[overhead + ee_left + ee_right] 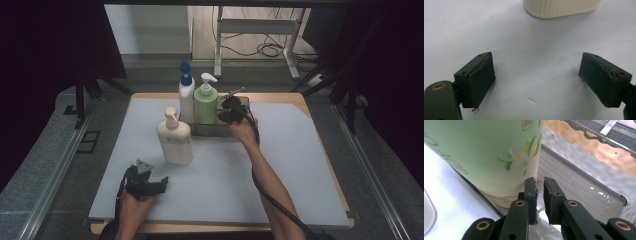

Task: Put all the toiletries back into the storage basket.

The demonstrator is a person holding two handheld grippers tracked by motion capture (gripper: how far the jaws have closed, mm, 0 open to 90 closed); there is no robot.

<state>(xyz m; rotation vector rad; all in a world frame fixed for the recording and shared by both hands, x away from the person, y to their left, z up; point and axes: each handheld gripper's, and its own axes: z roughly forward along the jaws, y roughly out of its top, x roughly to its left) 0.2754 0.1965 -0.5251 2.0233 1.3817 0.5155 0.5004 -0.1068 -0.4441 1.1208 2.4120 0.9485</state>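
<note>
Dim room, pale grey mat (280, 165) over a wooden table, cables on the floor behind. At the far edge sits a clear tray (235, 131) holding a white bottle with a blue pump (186, 95) and a green pump bottle (205, 102); a cream pump bottle (175, 137) stands alone on the mat, just in front and left of the tray. The right gripper (539, 185) is down inside the tray beside the green bottle, its jaws almost together with a thin gap and nothing between them. The left gripper (536, 80) rests wide open near the mat's front edge, aimed at the cream bottle's base. Looks like the green bottle was just set down, probably. Next move: bring the cream one into the tray's free space
</note>
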